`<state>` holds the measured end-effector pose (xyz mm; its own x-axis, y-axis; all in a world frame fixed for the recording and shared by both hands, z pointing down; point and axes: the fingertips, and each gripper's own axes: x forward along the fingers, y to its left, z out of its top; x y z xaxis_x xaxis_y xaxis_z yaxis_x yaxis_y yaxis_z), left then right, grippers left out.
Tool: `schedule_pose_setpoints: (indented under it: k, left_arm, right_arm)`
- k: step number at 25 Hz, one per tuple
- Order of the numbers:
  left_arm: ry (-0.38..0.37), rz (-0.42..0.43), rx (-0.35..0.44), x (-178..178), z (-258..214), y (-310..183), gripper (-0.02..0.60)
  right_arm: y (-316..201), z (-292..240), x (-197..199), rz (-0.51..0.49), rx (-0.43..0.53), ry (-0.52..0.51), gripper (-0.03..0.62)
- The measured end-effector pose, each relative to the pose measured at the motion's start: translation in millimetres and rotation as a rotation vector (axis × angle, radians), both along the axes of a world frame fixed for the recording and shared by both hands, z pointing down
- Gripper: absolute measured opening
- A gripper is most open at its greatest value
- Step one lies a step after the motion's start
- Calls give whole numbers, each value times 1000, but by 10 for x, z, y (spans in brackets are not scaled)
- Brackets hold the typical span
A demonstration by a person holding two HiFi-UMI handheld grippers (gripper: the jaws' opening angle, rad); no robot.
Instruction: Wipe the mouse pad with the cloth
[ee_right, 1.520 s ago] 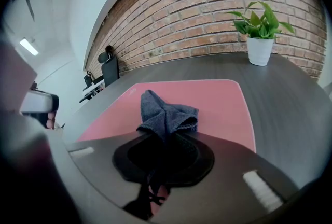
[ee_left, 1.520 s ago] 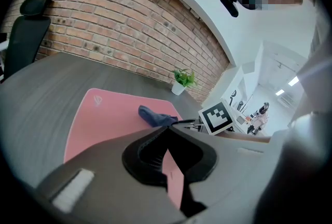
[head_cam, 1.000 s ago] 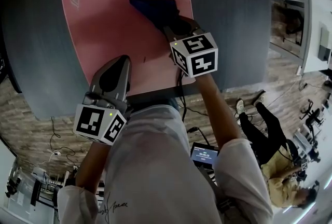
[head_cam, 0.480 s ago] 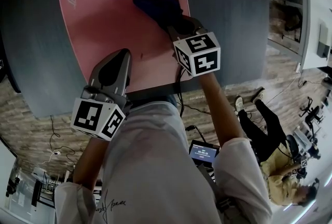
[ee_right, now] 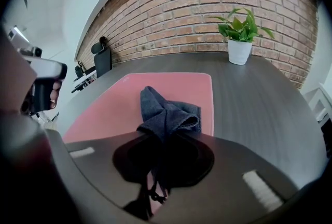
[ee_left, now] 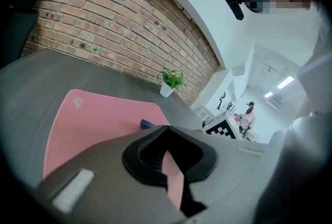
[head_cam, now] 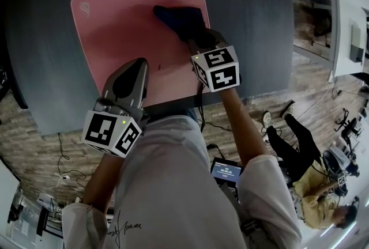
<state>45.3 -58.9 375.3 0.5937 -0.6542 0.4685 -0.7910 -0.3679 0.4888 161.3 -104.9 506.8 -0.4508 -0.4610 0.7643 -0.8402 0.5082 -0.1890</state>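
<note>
A pink mouse pad (head_cam: 124,29) lies on the dark grey table (head_cam: 253,23). A dark blue cloth (head_cam: 179,16) is bunched on the pad's right half, and my right gripper (head_cam: 193,34) is shut on its near end. In the right gripper view the cloth (ee_right: 167,110) stands up from the jaws over the pad (ee_right: 116,106). My left gripper (head_cam: 135,72) is shut and holds nothing, its tips over the pad's near edge. The left gripper view shows the pad (ee_left: 93,119) ahead of my left gripper (ee_left: 168,158), with a corner of the cloth (ee_left: 147,124) just past it.
A potted plant (ee_right: 239,36) stands at the table's far side by a brick wall (ee_right: 197,5). An office chair (ee_right: 101,57) is at the far left. The table's near edge (head_cam: 173,105) runs just under both grippers. A person (head_cam: 302,167) sits on the floor to the right.
The right gripper has dragged the cloth a little toward the pad's right edge and nearer to me. The left gripper has stayed on the pad's near edge.
</note>
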Motion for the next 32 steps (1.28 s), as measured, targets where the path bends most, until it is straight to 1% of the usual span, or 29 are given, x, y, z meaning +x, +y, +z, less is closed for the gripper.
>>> schedule_pose_setpoints:
  k: [8, 15, 20, 28, 32]
  left_arm:
    - [-4, -14, 8, -131, -38, 91, 14]
    - [-9, -52, 21, -312, -71, 157, 14]
    - [-8, -77, 25, -430, -64, 240, 14]
    - [-9, -122, 27, -615, -70, 351, 14]
    - [-8, -141, 22, -687, -65, 416, 14]
  right_arm:
    - [116, -4, -132, -19, 25, 44, 37]
    - [252, 48, -299, -42, 7, 54, 37]
    - [337, 62, -424, -55, -10, 46, 37]
    - [419, 70, -679, -96, -19, 36, 37]
    - [477, 75, -802, -123, -39, 21, 35]
